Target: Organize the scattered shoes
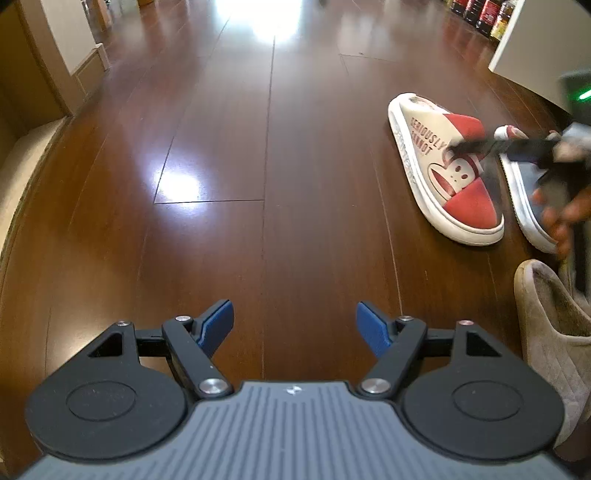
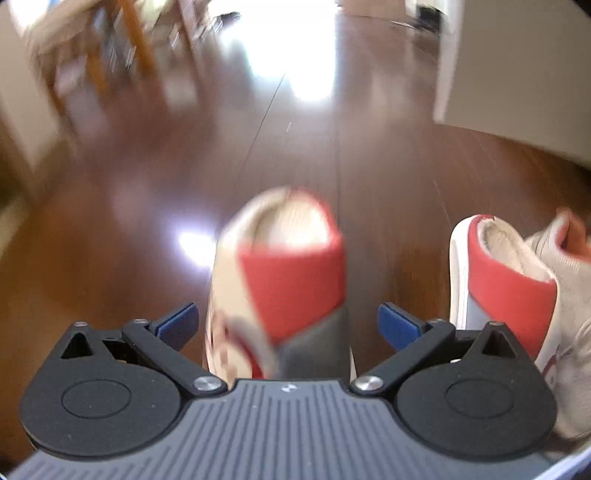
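A cream and red slipper with a monkey print lies on the dark wood floor, right of centre in the left wrist view. Its mate lies just beyond it, partly hidden by a hand and a blurred finger of the right gripper. My left gripper hangs open over bare floor, well left of the pair. In the right wrist view my right gripper stands wide open astride one slipper; its blue pads do not touch it. The other slipper lies to the right.
A beige fuzzy slipper sits at the lower right of the left wrist view. A light grey sneaker lies against the right slipper. White furniture and bottles stand at the far right, wooden chair legs far left.
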A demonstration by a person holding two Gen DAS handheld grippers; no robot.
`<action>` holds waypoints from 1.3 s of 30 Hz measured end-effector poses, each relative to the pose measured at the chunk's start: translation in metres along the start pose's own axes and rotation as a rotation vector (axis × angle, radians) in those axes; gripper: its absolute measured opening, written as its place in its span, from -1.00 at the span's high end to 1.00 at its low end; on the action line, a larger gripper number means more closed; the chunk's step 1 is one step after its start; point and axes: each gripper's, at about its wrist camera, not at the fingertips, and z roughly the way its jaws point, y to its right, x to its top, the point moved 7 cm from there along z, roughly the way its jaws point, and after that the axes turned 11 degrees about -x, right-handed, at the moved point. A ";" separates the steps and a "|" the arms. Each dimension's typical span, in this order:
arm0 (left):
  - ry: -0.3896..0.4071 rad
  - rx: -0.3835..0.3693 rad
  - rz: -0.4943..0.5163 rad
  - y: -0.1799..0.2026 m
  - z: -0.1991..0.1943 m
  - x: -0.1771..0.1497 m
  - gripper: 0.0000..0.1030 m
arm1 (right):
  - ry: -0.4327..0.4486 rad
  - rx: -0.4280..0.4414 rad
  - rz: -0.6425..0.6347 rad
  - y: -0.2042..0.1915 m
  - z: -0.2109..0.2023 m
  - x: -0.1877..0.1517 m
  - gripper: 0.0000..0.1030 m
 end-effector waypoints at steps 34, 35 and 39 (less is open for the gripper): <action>-0.019 0.017 0.036 0.003 0.006 -0.009 -0.46 | 0.143 -0.191 -0.080 0.043 -0.047 -0.034 -0.46; -0.022 0.017 0.041 0.004 0.006 -0.009 -0.46 | 0.168 -0.182 -0.117 0.032 -0.050 -0.036 -0.27; -0.025 0.026 0.064 0.007 0.007 -0.008 -0.46 | 0.213 -0.222 -0.105 0.021 -0.042 -0.014 -0.25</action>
